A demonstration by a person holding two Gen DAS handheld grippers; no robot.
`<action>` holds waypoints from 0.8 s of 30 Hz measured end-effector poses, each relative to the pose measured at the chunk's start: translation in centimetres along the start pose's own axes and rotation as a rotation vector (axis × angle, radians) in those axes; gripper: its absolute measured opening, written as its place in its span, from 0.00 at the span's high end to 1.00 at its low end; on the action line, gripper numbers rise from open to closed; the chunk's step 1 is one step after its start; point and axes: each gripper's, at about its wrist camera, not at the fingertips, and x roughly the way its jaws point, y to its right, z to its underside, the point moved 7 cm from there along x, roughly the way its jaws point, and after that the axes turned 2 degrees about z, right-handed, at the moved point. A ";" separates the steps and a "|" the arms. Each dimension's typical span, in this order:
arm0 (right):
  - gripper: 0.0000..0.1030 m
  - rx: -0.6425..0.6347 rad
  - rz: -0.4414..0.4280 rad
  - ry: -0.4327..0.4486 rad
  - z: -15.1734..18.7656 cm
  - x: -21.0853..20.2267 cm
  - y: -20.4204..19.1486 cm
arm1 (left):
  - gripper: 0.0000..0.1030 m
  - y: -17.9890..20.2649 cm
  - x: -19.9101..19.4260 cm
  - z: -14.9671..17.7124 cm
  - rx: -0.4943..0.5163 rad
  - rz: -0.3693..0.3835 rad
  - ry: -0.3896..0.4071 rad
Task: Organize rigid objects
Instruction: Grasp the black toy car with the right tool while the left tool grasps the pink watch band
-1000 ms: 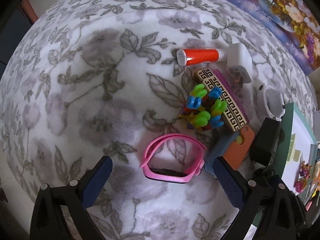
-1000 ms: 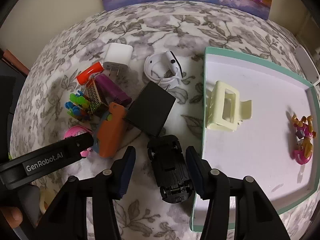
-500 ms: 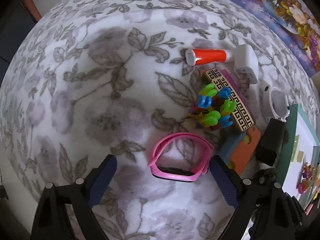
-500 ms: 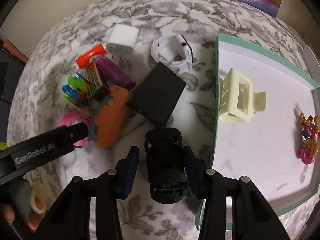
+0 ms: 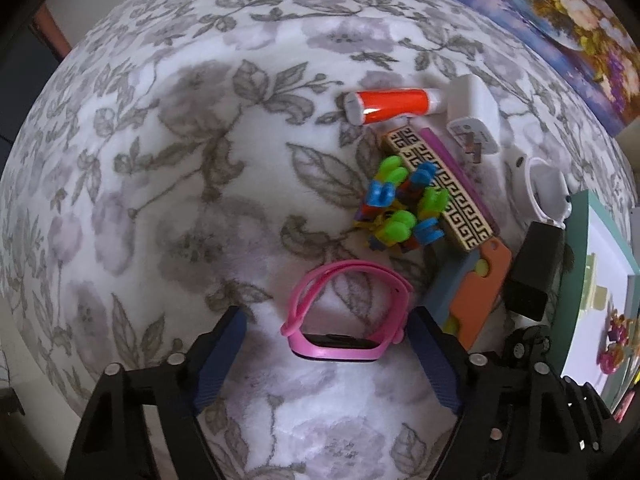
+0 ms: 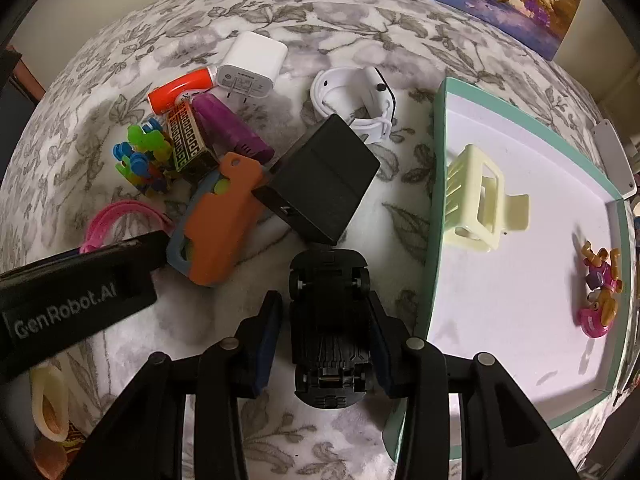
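Left tongs (image 5: 326,354), marked "GenRobot.AI", stand apart around a pink watch (image 5: 344,312); right tongs (image 6: 324,340) straddle an overturned black toy car (image 6: 328,328), contact uncertain.

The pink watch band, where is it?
In the left wrist view, the pink watch band lies on the flowery cloth between the left hand-held gripper fingers, just below the colourful toy pile.
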 end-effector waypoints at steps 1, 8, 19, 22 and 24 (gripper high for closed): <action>0.59 0.000 0.000 0.000 0.0 0.0 0.0 | 0.21 0.2 0.0 0.1 0.004 0.002 -0.002; 0.59 -0.002 0.002 0.000 -0.6 0.5 -0.3 | 0.28 1.3 0.3 0.2 0.017 0.012 -0.007; 0.67 -0.009 -0.004 -0.005 -0.5 0.2 -0.3 | 0.46 3.1 -0.3 0.5 0.030 0.056 -0.011; 0.67 0.001 -0.018 -0.011 -0.6 0.1 -0.2 | 0.46 3.0 -0.5 0.6 0.023 0.069 -0.014; 0.67 0.016 -0.034 -0.017 -0.6 -0.1 0.1 | 0.46 2.8 -0.7 0.7 0.020 0.076 -0.016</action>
